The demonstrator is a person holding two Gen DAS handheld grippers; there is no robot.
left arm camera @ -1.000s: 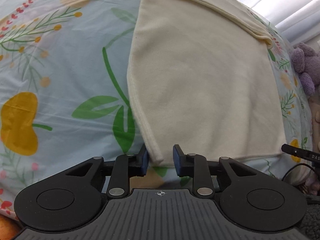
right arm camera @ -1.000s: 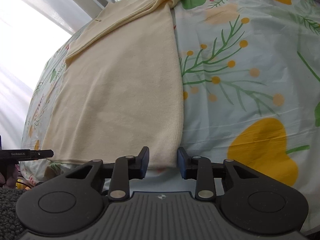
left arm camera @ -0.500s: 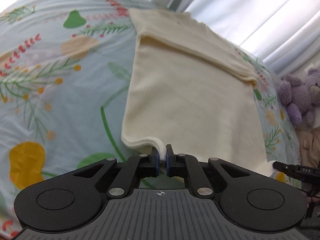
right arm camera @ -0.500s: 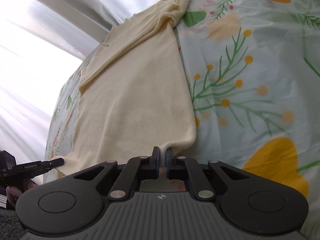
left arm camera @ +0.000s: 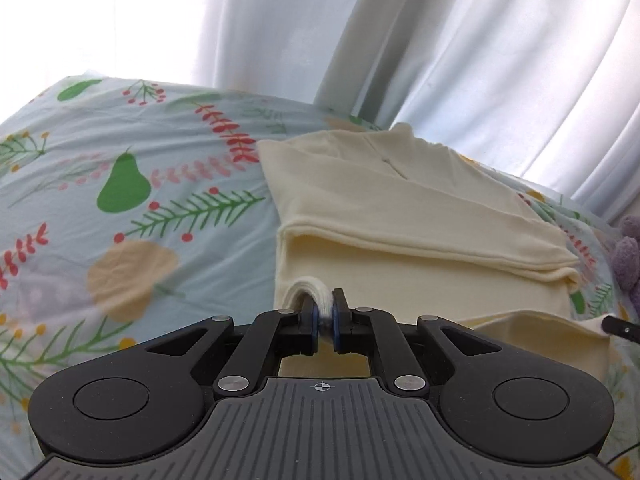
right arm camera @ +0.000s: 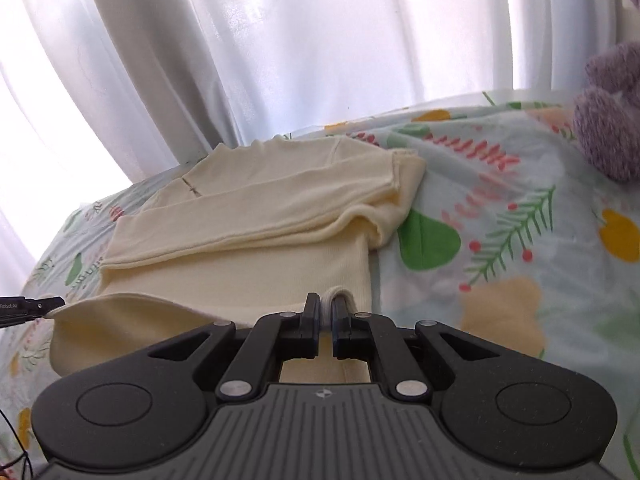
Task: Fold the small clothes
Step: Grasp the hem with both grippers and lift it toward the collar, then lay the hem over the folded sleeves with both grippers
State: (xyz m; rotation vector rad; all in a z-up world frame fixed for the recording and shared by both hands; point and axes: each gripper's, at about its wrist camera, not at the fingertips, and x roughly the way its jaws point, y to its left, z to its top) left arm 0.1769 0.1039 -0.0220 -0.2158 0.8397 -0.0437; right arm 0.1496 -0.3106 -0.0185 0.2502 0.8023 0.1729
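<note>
A cream long-sleeved shirt (left arm camera: 420,252) lies on the floral bedsheet (left arm camera: 132,216), sleeves folded across its upper part. It also shows in the right wrist view (right arm camera: 248,248). My left gripper (left arm camera: 325,316) is shut on the shirt's bottom hem at its left corner. My right gripper (right arm camera: 328,312) is shut on the hem at its right corner. Both hold the hem lifted and carried toward the collar, so the lower half curls over the body. The other gripper's tip shows at the edge of each view.
White curtains (right arm camera: 280,60) hang behind the bed's far edge. Purple plush toys (right arm camera: 612,120) sit on the bed to the right of the shirt, also in the left wrist view (left arm camera: 628,256). Open sheet lies on both sides of the shirt.
Both grippers shut on the shirt's bottom hem, then lifted it and carried it forward toward the collar. The lower half of the shirt now curls up off the sheet.
</note>
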